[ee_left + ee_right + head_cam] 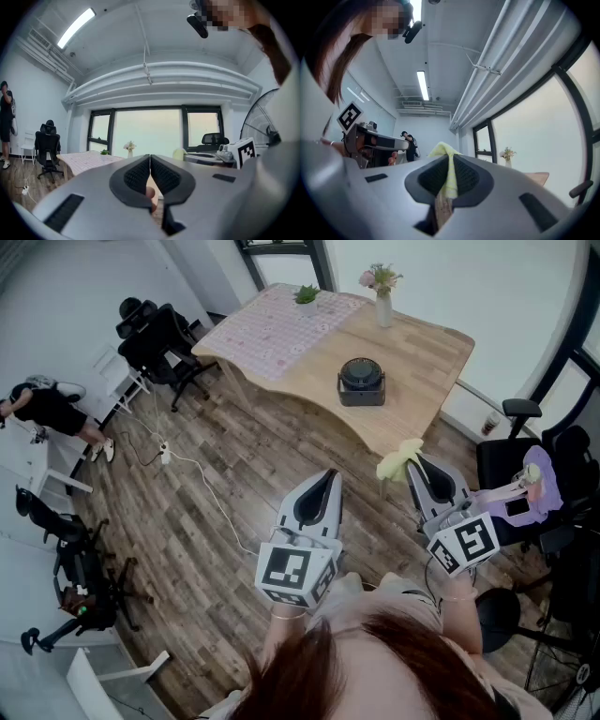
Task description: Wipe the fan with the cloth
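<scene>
A small black fan sits on the wooden table, well ahead of both grippers. My right gripper is shut on a pale yellow cloth, which sticks up past its tips; in the right gripper view the cloth is pinched between the black pads. My left gripper is shut with nothing in it, and its pads meet in the left gripper view. Both grippers hang over the floor, short of the table's near edge.
A patterned runner, a small potted plant and a vase of flowers occupy the table's far part. Black office chairs stand at the left, another chair at the right. A person stands far left. A white cable crosses the floor.
</scene>
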### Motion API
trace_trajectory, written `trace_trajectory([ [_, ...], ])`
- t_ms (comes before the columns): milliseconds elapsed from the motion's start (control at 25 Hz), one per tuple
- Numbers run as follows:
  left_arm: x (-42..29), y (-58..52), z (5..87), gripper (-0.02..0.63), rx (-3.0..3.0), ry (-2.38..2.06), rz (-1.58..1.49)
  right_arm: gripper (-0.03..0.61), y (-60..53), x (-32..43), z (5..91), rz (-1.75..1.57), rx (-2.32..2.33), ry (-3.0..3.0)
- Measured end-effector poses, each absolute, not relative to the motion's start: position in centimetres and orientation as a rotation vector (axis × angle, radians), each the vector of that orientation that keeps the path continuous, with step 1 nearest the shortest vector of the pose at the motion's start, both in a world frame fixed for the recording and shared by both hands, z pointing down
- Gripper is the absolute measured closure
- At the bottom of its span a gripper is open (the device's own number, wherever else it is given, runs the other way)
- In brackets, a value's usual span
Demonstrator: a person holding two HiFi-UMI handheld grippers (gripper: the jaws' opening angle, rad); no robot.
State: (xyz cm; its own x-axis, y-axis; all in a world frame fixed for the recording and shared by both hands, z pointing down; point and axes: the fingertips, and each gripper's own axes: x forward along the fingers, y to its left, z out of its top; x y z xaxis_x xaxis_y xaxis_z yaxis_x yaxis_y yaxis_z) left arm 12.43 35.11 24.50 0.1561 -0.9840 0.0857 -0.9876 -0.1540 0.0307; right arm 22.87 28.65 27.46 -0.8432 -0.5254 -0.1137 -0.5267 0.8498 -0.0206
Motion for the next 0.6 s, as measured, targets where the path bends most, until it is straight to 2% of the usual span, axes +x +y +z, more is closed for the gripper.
trace_trajectory([
  [320,12.5,35.5,24.5,0.603,2.332,-1.948,-0.019,0.552,28.7,22.7,27.0,-0.037,-0.788,2.84],
  [600,9.4,35.9,24.5,0.603,2.371,-1.924,-0.04,0.552,27.7,19.8,27.5,-0.02,-0.84,2.849],
])
